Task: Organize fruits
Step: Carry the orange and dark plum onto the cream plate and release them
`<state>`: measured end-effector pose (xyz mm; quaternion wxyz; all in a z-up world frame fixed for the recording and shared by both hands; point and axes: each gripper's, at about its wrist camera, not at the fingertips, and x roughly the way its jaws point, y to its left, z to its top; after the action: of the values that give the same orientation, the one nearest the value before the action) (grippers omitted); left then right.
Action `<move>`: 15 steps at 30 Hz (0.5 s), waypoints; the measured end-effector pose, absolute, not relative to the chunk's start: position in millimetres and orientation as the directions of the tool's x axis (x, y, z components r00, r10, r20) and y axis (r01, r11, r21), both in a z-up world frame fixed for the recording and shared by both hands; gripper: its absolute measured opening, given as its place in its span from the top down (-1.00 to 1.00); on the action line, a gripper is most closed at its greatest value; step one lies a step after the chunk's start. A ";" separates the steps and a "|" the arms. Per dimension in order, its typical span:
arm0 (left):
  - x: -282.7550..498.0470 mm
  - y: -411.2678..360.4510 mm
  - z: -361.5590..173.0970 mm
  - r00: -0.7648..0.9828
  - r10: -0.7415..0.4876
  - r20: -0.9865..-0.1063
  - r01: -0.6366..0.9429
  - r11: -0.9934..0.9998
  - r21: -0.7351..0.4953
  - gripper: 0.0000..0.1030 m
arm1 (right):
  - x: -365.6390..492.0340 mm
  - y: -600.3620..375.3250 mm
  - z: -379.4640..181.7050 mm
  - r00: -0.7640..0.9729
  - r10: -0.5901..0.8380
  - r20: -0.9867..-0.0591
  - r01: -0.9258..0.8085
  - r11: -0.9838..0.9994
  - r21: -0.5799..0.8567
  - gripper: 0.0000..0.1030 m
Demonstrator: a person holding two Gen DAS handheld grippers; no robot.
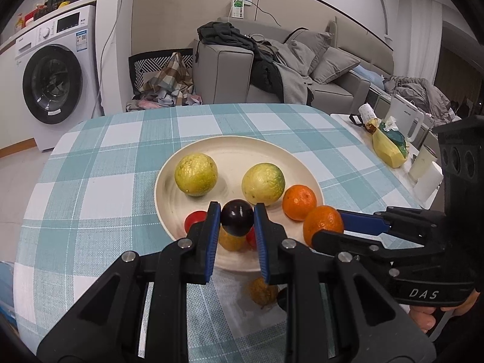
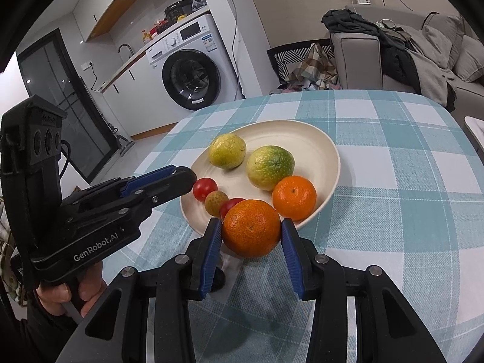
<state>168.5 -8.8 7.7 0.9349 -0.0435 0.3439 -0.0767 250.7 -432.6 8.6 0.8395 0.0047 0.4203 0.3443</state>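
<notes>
Both grippers loaded and over the near rim of the cream plate point(image 1: 302, 163), so we judge two drops are in hand. Our left gripper point(image 1: 237, 222) is clamped on a dark plum point(image 1: 237, 217), pads on its two sides, held just above the plate's near edge where the small stuff sits: cherry tomatoes point(image 2: 205, 188) and a small brownish fruit point(image 2: 216, 202) cluster there, so the plum likely joins them. Our right gripper point(image 2: 251, 230) is clamped on an orange point(image 2: 251, 227), next to the other orange point(image 2: 294, 197) already on the plate rim side — like with like, we judge. Two yellow-green citrus point(image 2: 227, 150) sit further back together. One small brownish fruit point(image 1: 262, 291) left on the checked tablecloth point(image 1: 90, 181) below the left gripper, off the plate, not yet sorted.
</notes>
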 end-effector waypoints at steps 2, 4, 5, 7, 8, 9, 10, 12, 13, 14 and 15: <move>174.5 -7.9 5.2 0.744 -0.174 -0.645 0.109 0.984 -0.140 0.62 | 253.8 -428.7 6.9 0.406 0.580 -0.706 -0.575 0.763 0.296 0.20; 178.6 -8.2 3.2 0.741 -0.173 -0.649 0.109 0.984 -0.138 0.62 | 256.8 -426.0 5.0 0.397 0.581 -0.710 -0.573 0.761 0.303 0.20; 180.2 -8.1 2.3 0.740 -0.171 -0.650 0.109 0.985 -0.136 0.62 | 257.9 -424.7 4.1 0.396 0.580 -0.711 -0.571 0.763 0.304 0.20; 184.1 -8.8 0.6 0.737 -0.170 -0.654 0.111 0.985 -0.132 0.62 | 259.9 -422.4 3.0 0.390 0.581 -0.715 -0.571 0.761 0.307 0.20; 186.3 -9.3 -0.6 0.736 -0.168 -0.656 0.110 0.985 -0.130 0.62 | 260.8 -421.1 2.4 0.389 0.580 -0.716 -0.571 0.762 0.307 0.20; 188.8 -9.7 -1.8 0.734 -0.167 -0.658 0.109 0.986 -0.129 0.62 | 261.3 -420.0 2.0 0.387 0.579 -0.717 -0.572 0.761 0.306 0.20; 190.7 -10.0 -3.0 0.732 -0.168 -0.660 0.110 0.986 -0.129 0.62 | 262.0 -418.9 1.6 0.388 0.576 -0.719 -0.571 0.763 0.303 0.20; 194.5 -10.7 -5.5 0.729 -0.166 -0.664 0.110 0.986 -0.126 0.62 | 264.0 -418.0 0.3 0.389 0.570 -0.724 -0.569 0.766 0.298 0.20; 196.0 -11.1 -7.0 0.727 -0.166 -0.666 0.110 0.986 -0.125 0.62 | 265.3 -417.4 -0.6 0.386 0.568 -0.727 -0.569 0.767 0.297 0.20; 197.6 -11.3 -8.2 0.725 -0.165 -0.668 0.109 0.986 -0.125 0.62 | 266.4 -416.9 -1.2 0.381 0.566 -0.731 -0.569 0.767 0.297 0.20; 199.3 -11.3 -9.4 0.723 -0.165 -0.671 0.108 0.986 -0.125 0.62 | 267.3 -416.7 -1.7 0.380 0.564 -0.733 -0.569 0.767 0.295 0.20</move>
<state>199.3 -11.3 -9.4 0.9274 -0.0386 0.3647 -0.0736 267.3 -416.7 -1.7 0.8307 -0.0033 0.4401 0.3410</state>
